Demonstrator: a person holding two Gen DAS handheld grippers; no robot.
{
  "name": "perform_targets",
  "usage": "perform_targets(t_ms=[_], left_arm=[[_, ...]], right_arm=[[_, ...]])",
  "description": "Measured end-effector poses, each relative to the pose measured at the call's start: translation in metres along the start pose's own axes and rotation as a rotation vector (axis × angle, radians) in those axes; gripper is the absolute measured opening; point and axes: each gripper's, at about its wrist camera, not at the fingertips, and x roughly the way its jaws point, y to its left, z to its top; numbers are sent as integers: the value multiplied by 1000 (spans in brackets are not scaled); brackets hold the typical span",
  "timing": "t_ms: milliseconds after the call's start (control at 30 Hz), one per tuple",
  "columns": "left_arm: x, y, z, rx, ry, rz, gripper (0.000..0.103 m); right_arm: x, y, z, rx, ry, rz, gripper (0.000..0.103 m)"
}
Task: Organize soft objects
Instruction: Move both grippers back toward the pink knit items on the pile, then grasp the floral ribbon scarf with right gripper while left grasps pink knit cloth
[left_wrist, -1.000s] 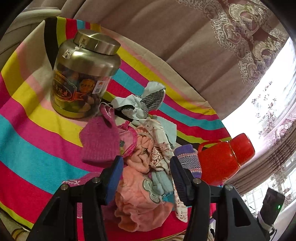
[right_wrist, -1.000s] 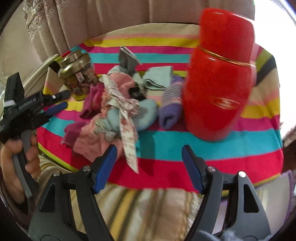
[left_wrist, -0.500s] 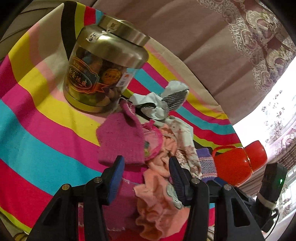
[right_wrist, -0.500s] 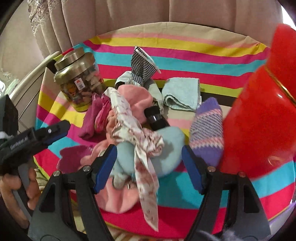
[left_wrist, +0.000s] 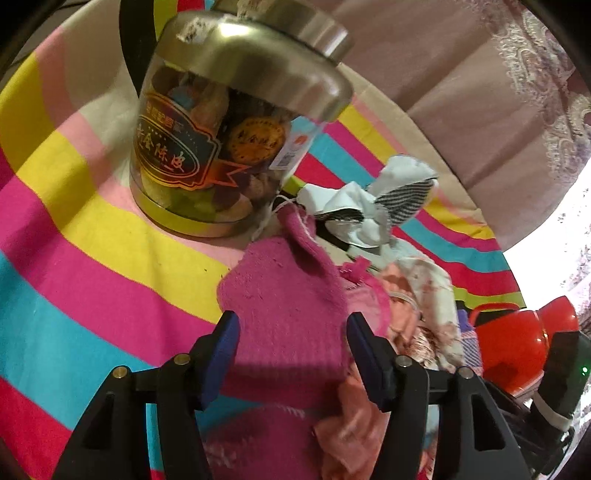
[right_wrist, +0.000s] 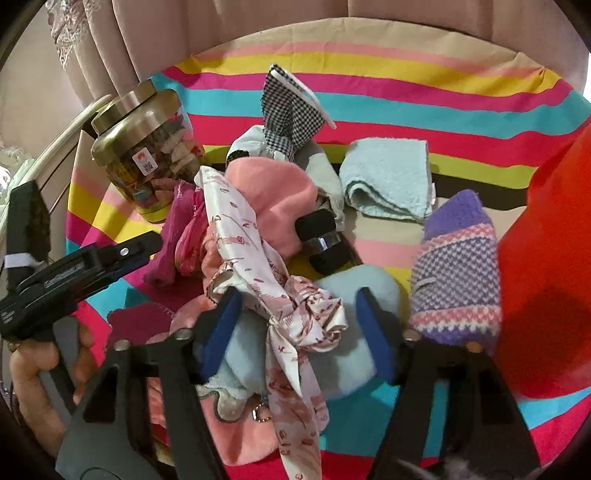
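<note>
A heap of soft things lies on a striped cloth. My left gripper is open, its jaws either side of a magenta knitted cloth that also shows in the right wrist view. My right gripper is open over a white floral scarf and a pale blue plush. A pink cloth, a light blue towel, a purple striped sock and a checked cloth lie around. The left gripper shows in the right wrist view, held in a hand.
A metal-lidded jar stands just behind the magenta cloth and also shows in the right wrist view. A red thermos stands close at the right. A black cylinder lies in the heap. Curtains hang behind the table.
My left gripper has moved forward to the magenta cloth, with the jar now much closer. My right gripper has moved forward and down over the scarf and blue plush.
</note>
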Motion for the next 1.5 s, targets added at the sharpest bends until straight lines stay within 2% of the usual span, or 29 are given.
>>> perform_targets(t_ms=[67,233,333,367,400,467,633,833,900,933,967,1000,1033,1133,1233,1300,1367,1500], left_arm=[[6,0,2,6,12,0,62],[16,-3,2,37,36,3,61],[20,-8,1,56,46,-8,42],[20,-9,0,64,48,-12,30],[20,-11,1,68,46,-6,14],[20,-10,1,69,47,10,0],[15,-6,-2,59,42,-16,0],[-8,4,-1,12,-45,-10,1],[-10,9,1,-3,-51,10,8],[-7,10,2,2,-43,26,19],[-5,9,2,11,-38,32,37],[-3,7,2,22,-32,38,48],[1,4,1,37,-30,49,50],[13,-2,1,79,-18,127,50],[23,-5,1,111,-3,156,50],[26,-9,0,139,4,157,42],[30,-14,-2,170,18,169,15],[26,-13,-4,170,9,154,11]], right_arm=[[4,1,-1,-1,14,11,50],[8,4,-2,-13,25,22,36],[6,6,-3,-23,14,21,30],[4,7,-3,-26,8,22,29],[2,7,-3,-29,-1,21,28],[-3,8,-4,-34,-17,20,26],[-21,11,-7,-39,-57,20,26],[-46,9,-14,-20,-97,23,26],[-54,7,-16,-10,-107,26,26],[-59,7,-17,-5,-111,26,26],[-64,6,-18,-1,-117,28,26],[-69,6,-20,2,-122,29,26],[-73,6,-21,3,-127,27,26],[-88,3,-30,5,-139,15,26],[-105,-5,-42,18,-146,-9,26],[-116,-14,-51,43,-144,-25,26],[-124,-22,-58,62,-143,-42,26],[-144,-41,-75,102,-147,-83,26]])
